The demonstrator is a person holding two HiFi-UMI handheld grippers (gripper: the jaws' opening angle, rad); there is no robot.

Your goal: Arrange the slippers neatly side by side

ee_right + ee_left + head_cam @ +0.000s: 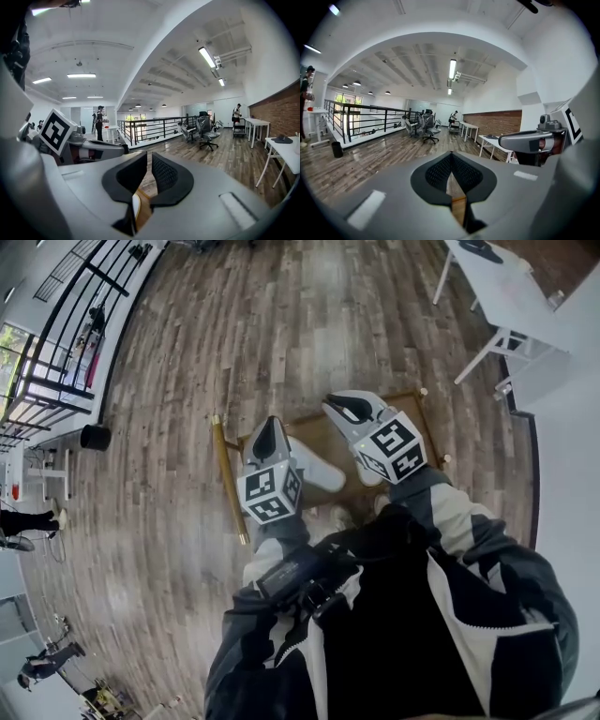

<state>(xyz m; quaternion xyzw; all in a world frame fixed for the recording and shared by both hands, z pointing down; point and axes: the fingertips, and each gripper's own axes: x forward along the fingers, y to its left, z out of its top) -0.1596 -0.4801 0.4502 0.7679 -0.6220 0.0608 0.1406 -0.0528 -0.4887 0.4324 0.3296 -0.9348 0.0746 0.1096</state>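
1. One white slipper [317,472] lies on the brown mat [328,439], just beside the left gripper [266,435] and partly under it. I cannot make out its pair. It may be beneath the right gripper [345,410], whose own view shows a white edge through the jaw gap.
2. The left gripper's jaws are pressed fully together and hold nothing.
3. The right gripper's jaws stand a narrow slit apart, with nothing between them.
4. Both grippers hang side by side above the mat, noses pointing out over the floor [281,324]. Neither appears to touch a slipper.
5. This looks like the approach to a first grab, so the task is barely begun.
6. To do it well, spread the jaws wide before lowering and tip the nose down toward the slipper. Bite the strap or side edge rather than the flat sole, so it neither folds nor slips.
7. Lift only enough to clear the mat, then set the slipper down with its toe the same way as its pair. The sides should be near each other, the heels level, and both clear of the wooden rail [226,479].
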